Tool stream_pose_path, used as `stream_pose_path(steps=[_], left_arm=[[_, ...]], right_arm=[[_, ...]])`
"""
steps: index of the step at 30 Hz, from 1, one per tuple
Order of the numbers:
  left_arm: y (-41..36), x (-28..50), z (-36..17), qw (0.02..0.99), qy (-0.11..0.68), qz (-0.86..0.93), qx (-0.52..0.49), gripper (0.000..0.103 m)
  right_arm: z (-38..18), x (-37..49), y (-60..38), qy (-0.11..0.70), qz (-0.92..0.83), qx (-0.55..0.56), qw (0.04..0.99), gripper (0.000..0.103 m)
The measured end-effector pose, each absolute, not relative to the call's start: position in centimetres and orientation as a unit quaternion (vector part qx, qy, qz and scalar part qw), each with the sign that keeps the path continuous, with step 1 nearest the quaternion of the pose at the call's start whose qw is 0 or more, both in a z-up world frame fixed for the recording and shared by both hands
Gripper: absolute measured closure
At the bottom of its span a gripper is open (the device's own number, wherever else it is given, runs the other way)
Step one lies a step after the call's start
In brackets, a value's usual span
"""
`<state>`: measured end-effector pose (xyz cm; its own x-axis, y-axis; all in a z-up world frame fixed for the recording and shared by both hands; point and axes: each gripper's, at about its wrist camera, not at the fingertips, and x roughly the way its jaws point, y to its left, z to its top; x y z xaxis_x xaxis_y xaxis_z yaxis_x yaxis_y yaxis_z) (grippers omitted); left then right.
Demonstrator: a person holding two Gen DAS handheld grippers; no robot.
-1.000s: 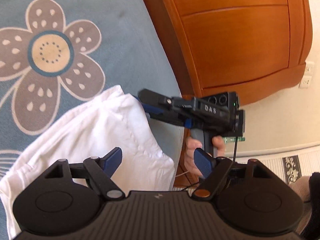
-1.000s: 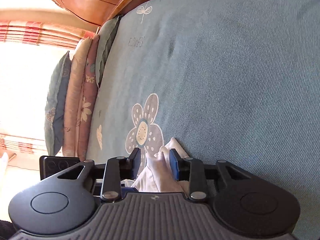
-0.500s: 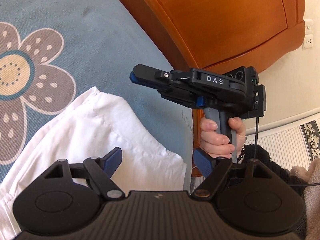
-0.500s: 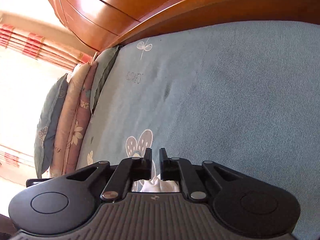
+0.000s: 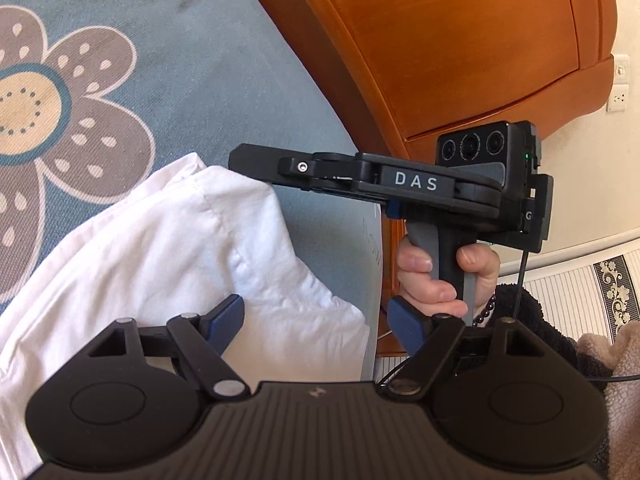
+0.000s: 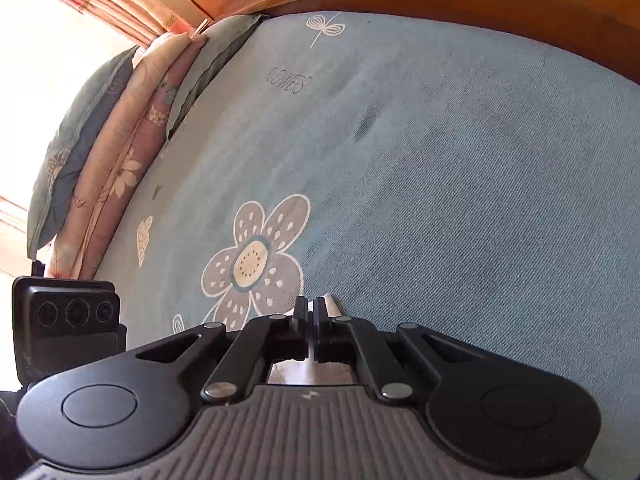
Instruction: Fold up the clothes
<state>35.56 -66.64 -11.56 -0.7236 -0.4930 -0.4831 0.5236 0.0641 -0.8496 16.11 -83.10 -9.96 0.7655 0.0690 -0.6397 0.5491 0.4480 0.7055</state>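
Since a second ago, the right gripper (image 6: 310,307) has been let go of the white cloth (image 5: 168,264) and pulled together until almost no gap is left, with nothing held. It is seen in the left view just above the cloth's top corner, gripped by a hand (image 5: 436,276). Wide apart and empty is how the left gripper (image 5: 316,322) is kept over the cloth, which is spread on the blue flowered bedcover (image 6: 460,184) near the wooden bed frame (image 5: 460,40).

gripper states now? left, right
Left gripper: open, holding nothing, above the white garment.
Right gripper: shut; tips at the garment's edge, but a pinch of cloth cannot be told.
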Motion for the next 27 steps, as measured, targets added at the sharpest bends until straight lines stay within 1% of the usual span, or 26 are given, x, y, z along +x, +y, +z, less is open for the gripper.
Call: stream_pose_path(steps=[2,4,8,10,12,13,14,16,17,19,23,25,27], left_arm=[[-66.7,35.9,-10.9,0.378,0.617,-0.690,0.018,0.025],[-66.8,36.6,-10.5,0.385,0.611,-0.692,0.020,0.025],[-67.4,38.9,-9.5,0.417,0.588,-0.693,0.005,0.025],[-68.4,38.9,-9.0,0.415,0.598,-0.685,-0.020,0.025],[-69.4,39.1,-9.4,0.389,0.611,-0.689,-0.041,0.025],[-70.0,38.9,-9.9,0.381,0.614,-0.690,-0.038,0.025],[-70.6,38.7,-10.4,0.375,0.618,-0.690,-0.036,0.025],[-71.8,38.4,-11.9,0.395,0.623,-0.674,-0.021,0.026],[-72.3,38.3,-12.5,0.406,0.625,-0.666,-0.016,0.028],[-72.6,39.0,-12.2,0.439,0.619,-0.650,-0.043,0.030],[-70.6,39.7,-8.7,0.481,0.571,-0.661,-0.077,0.027],[-69.1,39.0,-7.4,0.494,0.561,-0.662,-0.056,0.027],[-67.1,38.0,-6.7,0.506,0.556,-0.659,-0.027,0.027]], right_arm=[[-9.5,15.9,-82.9,0.308,-0.160,0.493,0.798,0.102],[-9.1,15.7,-82.8,0.308,-0.168,0.483,0.802,0.102],[-8.3,15.3,-82.4,0.310,-0.185,0.462,0.810,0.093],[-7.8,14.4,-81.9,0.314,-0.187,0.452,0.814,0.093],[-7.4,13.4,-81.3,0.317,-0.186,0.447,0.816,0.092],[-7.2,13.0,-81.0,0.320,-0.193,0.441,0.816,0.089],[-7.1,12.6,-80.7,0.324,-0.200,0.435,0.816,0.083],[-7.0,11.9,-80.2,0.331,-0.212,0.429,0.814,0.079],[-7.1,11.4,-79.9,0.328,-0.219,0.432,0.811,0.079],[-7.2,10.5,-79.6,0.325,-0.223,0.443,0.805,0.079],[-6.6,8.2,-78.7,0.322,-0.231,0.444,0.804,0.075],[-6.0,7.5,-77.8,0.318,-0.209,0.442,0.812,0.071],[-5.6,7.3,-76.6,0.321,-0.176,0.439,0.821,0.069]])
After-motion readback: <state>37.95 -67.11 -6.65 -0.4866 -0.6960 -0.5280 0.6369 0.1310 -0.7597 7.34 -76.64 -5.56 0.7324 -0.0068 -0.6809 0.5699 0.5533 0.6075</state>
